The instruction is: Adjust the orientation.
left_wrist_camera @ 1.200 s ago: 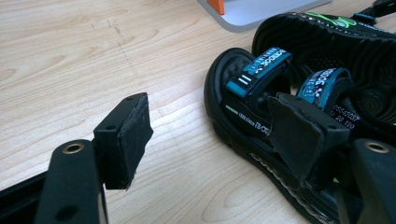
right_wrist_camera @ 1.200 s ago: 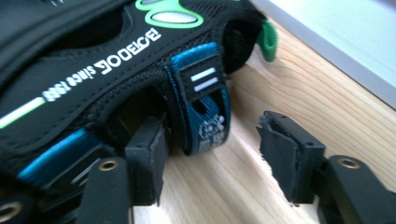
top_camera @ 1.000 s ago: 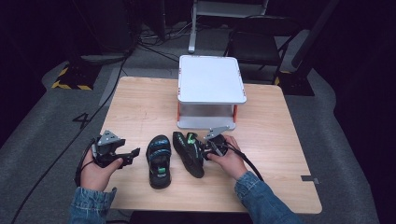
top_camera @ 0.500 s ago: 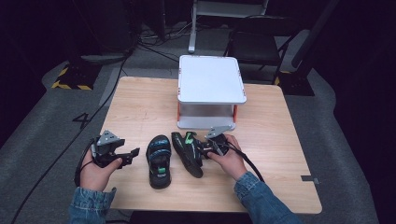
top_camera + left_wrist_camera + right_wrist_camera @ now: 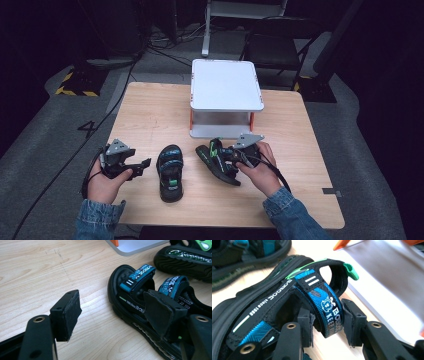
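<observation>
The right sandal [image 5: 218, 162] is tipped up on its edge on the bench [image 5: 150, 115] just in front of the white stand [image 5: 226, 85], its blue strap [image 5: 325, 307] pinched between the jaws of the right gripper [image 5: 235, 156], which are closed on it. Beside it the left sandal [image 5: 170, 172] lies flat on its sole. Next to that one the left gripper [image 5: 142, 165] is held with its jaws wide apart and nothing between them.
</observation>
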Demonstrator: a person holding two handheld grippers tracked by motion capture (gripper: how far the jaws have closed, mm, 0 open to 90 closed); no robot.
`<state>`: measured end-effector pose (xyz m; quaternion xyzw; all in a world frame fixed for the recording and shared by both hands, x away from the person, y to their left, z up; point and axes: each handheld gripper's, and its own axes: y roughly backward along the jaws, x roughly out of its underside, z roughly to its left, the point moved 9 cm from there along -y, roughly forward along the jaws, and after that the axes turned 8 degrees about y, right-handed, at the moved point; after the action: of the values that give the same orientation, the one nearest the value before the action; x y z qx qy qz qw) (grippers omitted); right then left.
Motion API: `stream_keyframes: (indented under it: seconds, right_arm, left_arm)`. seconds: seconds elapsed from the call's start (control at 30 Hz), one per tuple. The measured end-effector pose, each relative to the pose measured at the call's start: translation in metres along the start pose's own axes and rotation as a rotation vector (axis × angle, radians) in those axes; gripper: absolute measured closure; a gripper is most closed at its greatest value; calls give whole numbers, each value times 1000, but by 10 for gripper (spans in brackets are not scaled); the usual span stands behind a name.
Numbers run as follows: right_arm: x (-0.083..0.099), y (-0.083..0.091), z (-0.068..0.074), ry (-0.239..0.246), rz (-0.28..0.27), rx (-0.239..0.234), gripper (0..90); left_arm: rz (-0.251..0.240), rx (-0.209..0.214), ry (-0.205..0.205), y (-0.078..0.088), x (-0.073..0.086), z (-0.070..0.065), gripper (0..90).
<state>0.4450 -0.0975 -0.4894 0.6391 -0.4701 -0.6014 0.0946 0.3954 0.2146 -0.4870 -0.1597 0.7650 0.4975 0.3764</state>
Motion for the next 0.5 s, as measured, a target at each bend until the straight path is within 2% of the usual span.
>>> stream_keyframes:
  seconds: [0.07,0.13,0.23,0.37,0.4,0.43,0.47,0.5]
  right_arm:
    - [0,6,1,22,4,19,615]
    - [-1,8,7,19,5,-2,582]
    - [-4,6,29,39,17,-103,535]
    - [-14,4,49,119,8,-147,467]
    - [-18,4,52,105,-5,-167,472]
    - [-18,4,52,105,-5,-167,472]
    - [-23,5,55,74,-55,-208,452]
    - [-30,8,57,-2,-92,-276,394]
  left_arm:
    - [0,2,-3,0,0,0,293]
    - [4,0,-2,-1,0,-1,293]
    - [10,1,-7,-3,1,-1,293]
    - [16,6,-3,-4,2,-3,293]
    - [16,6,-2,-4,2,-3,292]
    - [16,6,-2,-4,2,-3,292]
    - [14,5,-3,-4,2,-3,292]
    - [12,5,-1,-3,3,-2,292]
